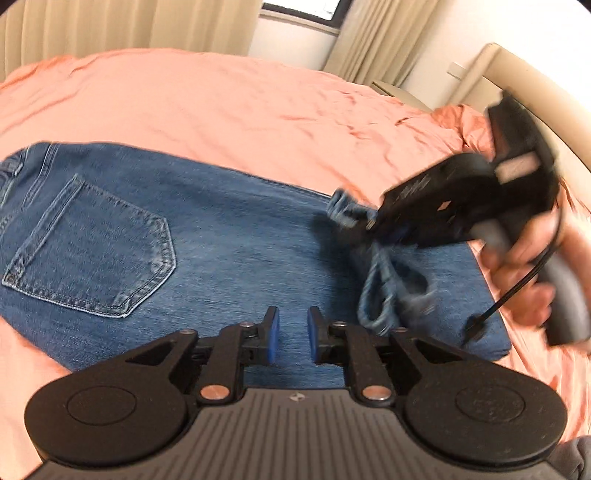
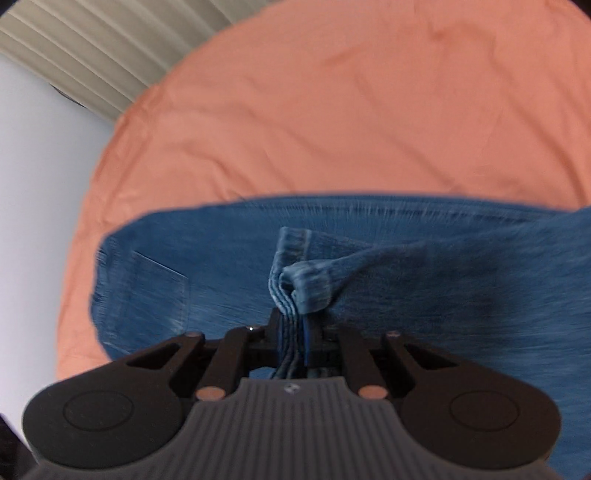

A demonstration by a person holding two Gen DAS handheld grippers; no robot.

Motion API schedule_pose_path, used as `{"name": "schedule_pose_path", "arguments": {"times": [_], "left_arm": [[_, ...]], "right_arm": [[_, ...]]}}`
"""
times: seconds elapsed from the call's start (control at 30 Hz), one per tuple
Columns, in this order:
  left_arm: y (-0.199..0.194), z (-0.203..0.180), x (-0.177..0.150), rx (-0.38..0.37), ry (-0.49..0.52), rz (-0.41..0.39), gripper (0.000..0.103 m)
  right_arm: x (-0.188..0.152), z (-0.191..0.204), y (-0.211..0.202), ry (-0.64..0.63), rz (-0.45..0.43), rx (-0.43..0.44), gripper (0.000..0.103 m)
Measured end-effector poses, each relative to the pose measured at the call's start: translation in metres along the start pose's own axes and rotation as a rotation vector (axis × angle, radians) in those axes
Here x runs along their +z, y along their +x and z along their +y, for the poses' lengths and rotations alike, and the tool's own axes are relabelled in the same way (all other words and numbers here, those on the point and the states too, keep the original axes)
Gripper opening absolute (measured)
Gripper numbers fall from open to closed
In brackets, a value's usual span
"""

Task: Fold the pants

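Across the bed, a pair of blue jeans (image 1: pixel 207 236) lies flat on a salmon-pink bedsheet (image 1: pixel 229 110), seat side up, with a back pocket (image 1: pixel 92 247) showing at the left of the left wrist view. The legs have been doubled back over the seat, so the fold looks roughly half made (a judgement from how the denim lies).

Your right gripper (image 2: pixel 293 325) is clamped on the bunched leg hems (image 2: pixel 299 284), several layers of stitched denim squeezed between its blue pads. In the left wrist view that same gripper (image 1: pixel 364 225) hangs blurred above the right part of the jeans, with your hand (image 1: pixel 532 273) wrapped round its grey handle and a loop of hem dangling beneath.

Your left gripper (image 1: pixel 291 332) hovers just over the middle of the jeans, its jaws slightly apart and holding nothing, bare denim showing in the gap.

To do this step well, carry the hems on toward the waistband and lay them square with it before letting go; a twisted bundle like this one may land crooked. Use the free left gripper to pin or smooth the lower layer so it does not drag along.

Beyond the bed stand pale pleated curtains (image 1: pixel 110 26), a window (image 1: pixel 306 9) and a cream headboard (image 1: pixel 517 70).
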State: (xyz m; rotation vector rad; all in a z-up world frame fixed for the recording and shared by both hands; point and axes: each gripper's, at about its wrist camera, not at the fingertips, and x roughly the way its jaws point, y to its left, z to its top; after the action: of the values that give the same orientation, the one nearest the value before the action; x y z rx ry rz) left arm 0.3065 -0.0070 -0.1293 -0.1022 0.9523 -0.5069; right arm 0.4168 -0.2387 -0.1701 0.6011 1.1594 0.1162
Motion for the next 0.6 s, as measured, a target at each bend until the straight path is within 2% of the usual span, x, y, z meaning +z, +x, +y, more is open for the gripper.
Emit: {"name": "schedule_pose_path", "arguments": {"times": [0.07,0.1,0.17,0.23,0.3,0.37,0.5,0.6], "left_arm": [[0.004,0.005,0.001,-0.011,-0.012,0.006,0.029],[0.006,0.006,0.002,-0.018,-0.016,0.008,0.032],[0.006,0.007,0.004,-0.035,-0.024,0.005,0.045],[0.010,0.008,0.006,-0.062,-0.037,0.001,0.051],[0.016,0.007,0.007,-0.090,-0.053,-0.002,0.056],[0.025,0.007,0.007,-0.115,-0.068,0.000,0.068],[0.052,0.003,0.004,-0.123,-0.108,0.007,0.071],[0.077,0.001,0.006,-0.088,-0.134,0.004,0.071]], "right_arm": [[-0.001,-0.004,0.019,-0.006,0.017,-0.018,0.009],[-0.001,-0.005,0.025,-0.006,0.022,-0.010,0.015],[-0.002,-0.010,0.028,0.020,0.023,0.036,0.024],[-0.002,-0.015,0.019,0.026,0.008,0.074,0.034],[-0.006,-0.017,0.003,-0.006,-0.028,0.084,0.036],[-0.013,-0.022,-0.018,-0.048,-0.074,0.077,0.037],[-0.038,-0.054,-0.062,-0.095,-0.174,-0.012,0.038],[-0.062,-0.089,-0.091,-0.093,-0.240,-0.096,0.038]]}}
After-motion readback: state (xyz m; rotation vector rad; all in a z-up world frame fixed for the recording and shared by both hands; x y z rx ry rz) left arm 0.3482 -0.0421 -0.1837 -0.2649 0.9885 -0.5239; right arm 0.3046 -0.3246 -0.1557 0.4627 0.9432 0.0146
